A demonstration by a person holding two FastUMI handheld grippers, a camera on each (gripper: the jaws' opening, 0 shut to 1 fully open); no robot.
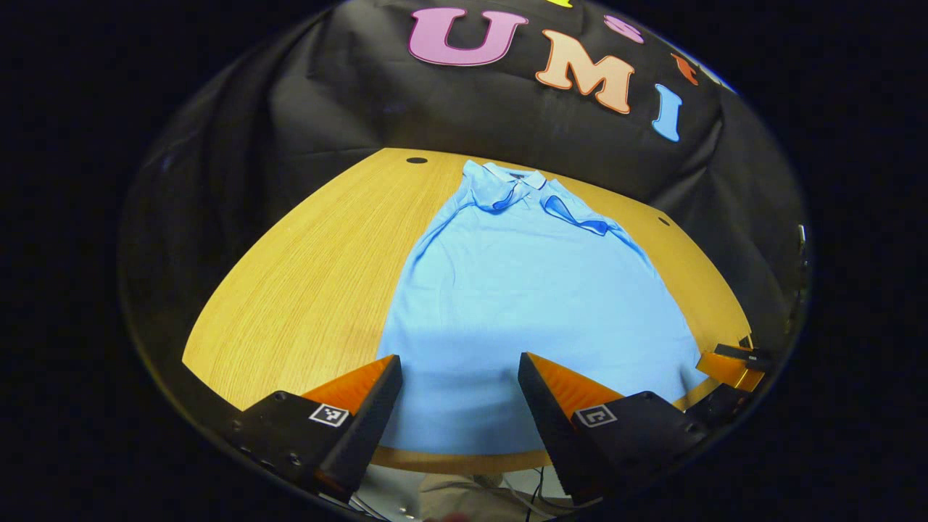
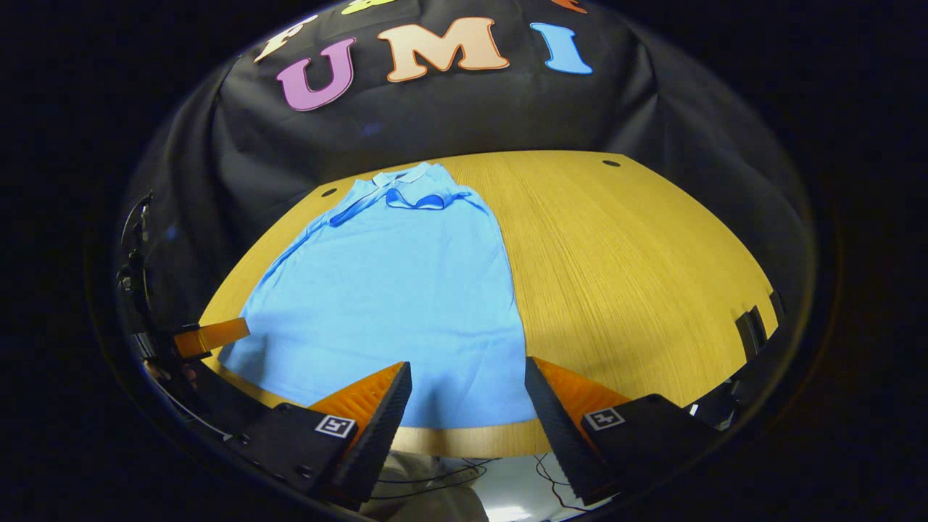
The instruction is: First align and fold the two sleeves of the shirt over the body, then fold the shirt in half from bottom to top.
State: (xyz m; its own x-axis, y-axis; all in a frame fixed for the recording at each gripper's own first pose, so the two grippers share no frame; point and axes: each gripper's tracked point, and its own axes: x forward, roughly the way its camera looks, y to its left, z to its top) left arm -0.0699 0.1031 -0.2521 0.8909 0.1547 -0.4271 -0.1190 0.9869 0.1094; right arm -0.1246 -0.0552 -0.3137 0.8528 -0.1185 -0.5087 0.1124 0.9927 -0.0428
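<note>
Light-blue polo shirt lies flat on the wooden table, collar at the far end, hem at the near edge. Both sleeves are already folded in over the body near the collar. We see no containers on the table.

In the left gripper view, our left gripper hangs above the near hem w/ its fingers spread wide, holding nothing; whether the tips touch the cloth we can't tell. In the right gripper view, the right gripper hangs over the hem's near right corner, fingers likewise wide apart, nothing between them. That view also shows the left gripper's finger at the shirt's near left corner.
</note>
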